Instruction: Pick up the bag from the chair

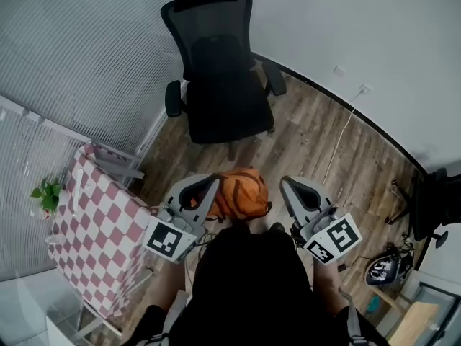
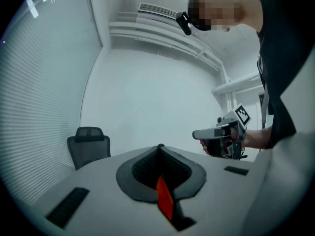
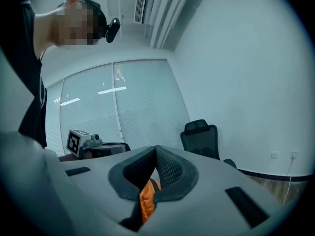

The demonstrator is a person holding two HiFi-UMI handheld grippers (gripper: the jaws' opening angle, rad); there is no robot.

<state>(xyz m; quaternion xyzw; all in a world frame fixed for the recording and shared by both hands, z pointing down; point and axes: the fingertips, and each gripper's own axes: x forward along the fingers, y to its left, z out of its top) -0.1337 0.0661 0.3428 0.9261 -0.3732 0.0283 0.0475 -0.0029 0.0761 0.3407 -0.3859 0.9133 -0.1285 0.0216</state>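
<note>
The orange bag (image 1: 240,193) is held clear of the black office chair (image 1: 223,99), whose seat is seen bare. The bag hangs between the two tools, close to the person's body and well apart from the chair, above the wooden floor (image 1: 324,143). The left tool (image 2: 160,149) is closed on a strip of the bag's orange fabric, and the right tool (image 3: 156,150) is likewise clamped on a fold of that fabric. The pick-up is judged essentially done, since the bag is borne by both tools alone. Only a secure hold appears to be left to see to.
</note>
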